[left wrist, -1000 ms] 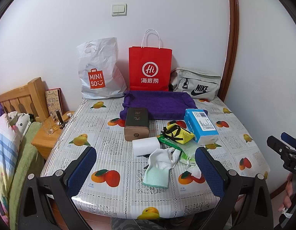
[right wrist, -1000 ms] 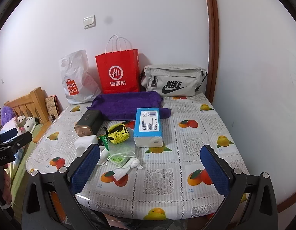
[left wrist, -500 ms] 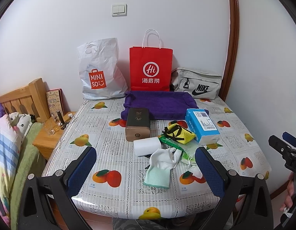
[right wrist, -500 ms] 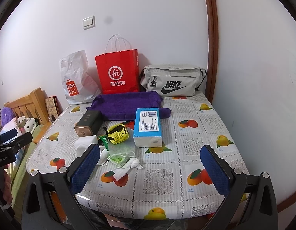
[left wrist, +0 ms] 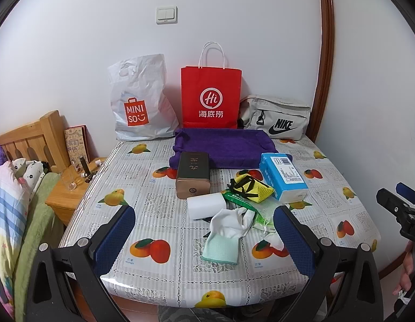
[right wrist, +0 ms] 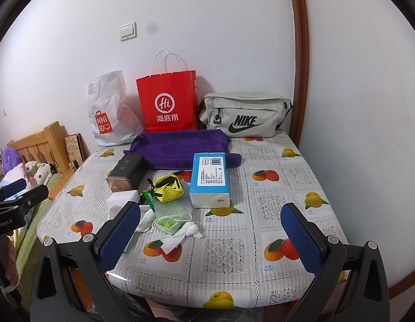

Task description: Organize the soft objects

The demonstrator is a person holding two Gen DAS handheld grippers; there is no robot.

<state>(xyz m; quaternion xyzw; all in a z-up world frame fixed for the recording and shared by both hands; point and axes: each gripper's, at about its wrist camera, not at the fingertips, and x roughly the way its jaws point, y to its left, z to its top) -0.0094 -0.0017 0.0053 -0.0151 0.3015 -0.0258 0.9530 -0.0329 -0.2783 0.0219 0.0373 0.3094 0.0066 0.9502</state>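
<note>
On the fruit-print table (left wrist: 341, 187) lies a small heap: a white and mint sock (left wrist: 226, 230), a white roll (left wrist: 206, 205), a yellow mesh pouch (left wrist: 251, 185) (right wrist: 169, 187), a green packet (left wrist: 235, 197) and a clear bag of green bits (right wrist: 171, 218). A blue tissue pack (left wrist: 284, 174) (right wrist: 210, 175) and a dark tin box (left wrist: 192, 171) (right wrist: 126, 171) flank the heap. A folded purple towel (left wrist: 223, 146) (right wrist: 180, 149) lies behind. My left gripper (left wrist: 204, 238) and right gripper (right wrist: 210, 238) both stand open before the table's front edge, holding nothing.
Against the back wall stand a white Miniso bag (left wrist: 140, 102), a red paper bag (left wrist: 210, 96) and a grey Nike bag (left wrist: 277, 119). A wooden bedside stand (left wrist: 65, 190) and a bed (left wrist: 11, 201) are at the left. A wall closes off the right side.
Both views have barely shifted; the left wrist view sits slightly nearer the table. Nothing on the table has moved, and both grippers stay open.
</note>
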